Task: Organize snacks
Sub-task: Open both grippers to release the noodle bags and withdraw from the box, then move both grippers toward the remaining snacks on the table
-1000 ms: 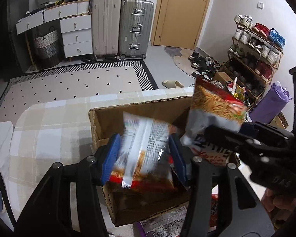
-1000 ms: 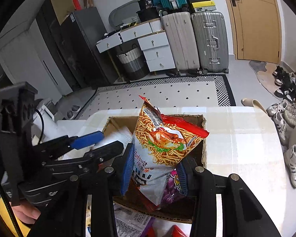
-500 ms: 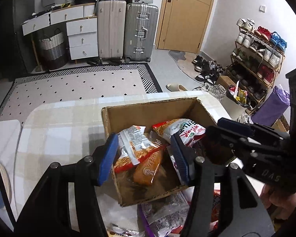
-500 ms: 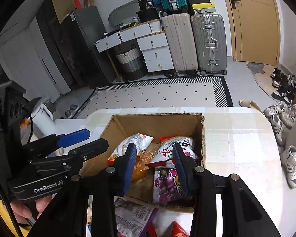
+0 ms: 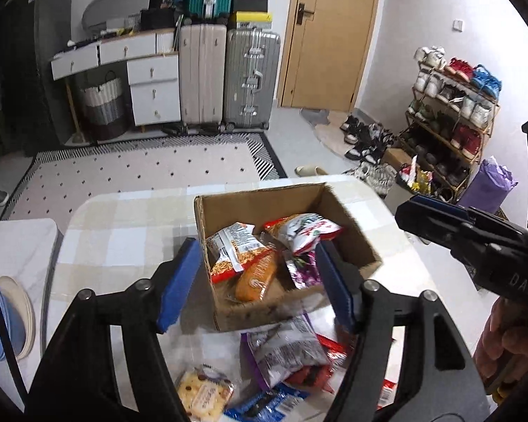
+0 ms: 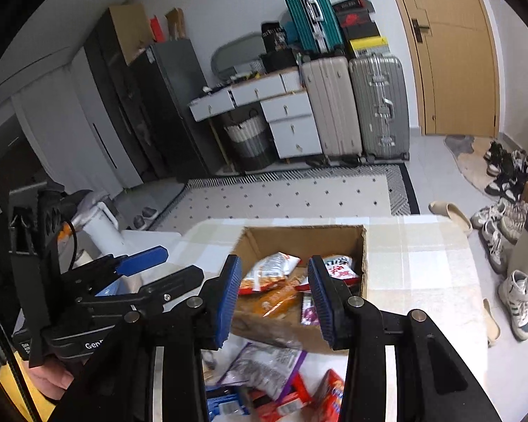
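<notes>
An open cardboard box [image 5: 260, 207] [image 6: 299, 239] stands on the checked table. Inside lie a noodle bag [image 5: 228, 249], an orange packet [image 5: 257, 277], a red-and-white bag [image 5: 302, 225] and a purple packet [image 5: 302, 267]. My left gripper [image 5: 257, 246] [image 6: 176, 263] hovers above the box's near side, its jaws opening and nothing between them. My right gripper [image 6: 274, 263] [image 5: 426, 211] hangs over the box's near edge, jaws a narrow gap apart and empty. Loose snacks lie in front of the box: a silver-and-purple bag [image 5: 285, 348] [image 6: 264, 365], a biscuit pack [image 5: 200, 390] and red packets [image 6: 331, 394].
The checked tablecloth [image 5: 123, 246] has bare room left and right of the box. A white side table [image 5: 17, 239] with a bowl stands at the left. On the floor beyond are a rug, suitcases [image 5: 250, 81], drawers and a shoe rack [image 5: 454, 112].
Both grippers let go of their snack bags, which now lie in the box. Both have pulled back and up from the box, and the left jaws have widened.
</notes>
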Demonstrator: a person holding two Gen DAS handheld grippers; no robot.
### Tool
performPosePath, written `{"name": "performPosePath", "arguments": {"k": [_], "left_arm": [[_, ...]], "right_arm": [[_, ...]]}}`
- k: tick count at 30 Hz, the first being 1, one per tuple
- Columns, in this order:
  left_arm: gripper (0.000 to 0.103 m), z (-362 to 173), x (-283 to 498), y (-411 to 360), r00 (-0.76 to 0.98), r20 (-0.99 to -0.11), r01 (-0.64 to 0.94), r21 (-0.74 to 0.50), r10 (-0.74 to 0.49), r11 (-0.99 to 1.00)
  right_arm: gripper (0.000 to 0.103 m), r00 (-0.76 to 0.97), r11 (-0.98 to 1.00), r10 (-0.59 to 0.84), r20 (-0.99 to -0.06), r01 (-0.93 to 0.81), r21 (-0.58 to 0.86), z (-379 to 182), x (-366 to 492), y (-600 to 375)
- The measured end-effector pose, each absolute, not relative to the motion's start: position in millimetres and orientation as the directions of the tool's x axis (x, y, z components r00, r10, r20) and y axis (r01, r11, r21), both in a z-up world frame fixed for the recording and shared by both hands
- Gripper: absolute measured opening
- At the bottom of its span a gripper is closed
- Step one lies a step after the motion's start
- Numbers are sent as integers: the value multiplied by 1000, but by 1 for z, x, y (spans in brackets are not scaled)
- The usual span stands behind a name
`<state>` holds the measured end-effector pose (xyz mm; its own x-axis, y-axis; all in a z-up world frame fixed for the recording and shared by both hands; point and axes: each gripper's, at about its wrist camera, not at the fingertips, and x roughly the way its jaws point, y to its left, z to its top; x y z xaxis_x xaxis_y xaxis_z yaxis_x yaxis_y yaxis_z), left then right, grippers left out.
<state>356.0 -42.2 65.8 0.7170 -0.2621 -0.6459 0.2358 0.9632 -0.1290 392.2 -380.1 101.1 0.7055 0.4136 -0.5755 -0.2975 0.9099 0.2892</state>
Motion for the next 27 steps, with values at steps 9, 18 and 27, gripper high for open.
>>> {"name": "performPosePath", "arguments": {"k": [9, 18, 27], "left_arm": [[78, 136, 258, -37, 800, -537, 256, -94, -266, 962], [89, 188, 160, -14, 871, -418, 238, -99, -257, 966], [103, 193, 69, 11, 936, -271, 196, -133, -226, 972]], "right_arm": [[47, 766, 897, 443, -466, -381, 225, 159, 294, -373], [69, 817, 880, 475, -328, -432, 197, 192, 188, -375], [89, 880, 893, 447, -160, -428, 140, 173, 70, -396]]}}
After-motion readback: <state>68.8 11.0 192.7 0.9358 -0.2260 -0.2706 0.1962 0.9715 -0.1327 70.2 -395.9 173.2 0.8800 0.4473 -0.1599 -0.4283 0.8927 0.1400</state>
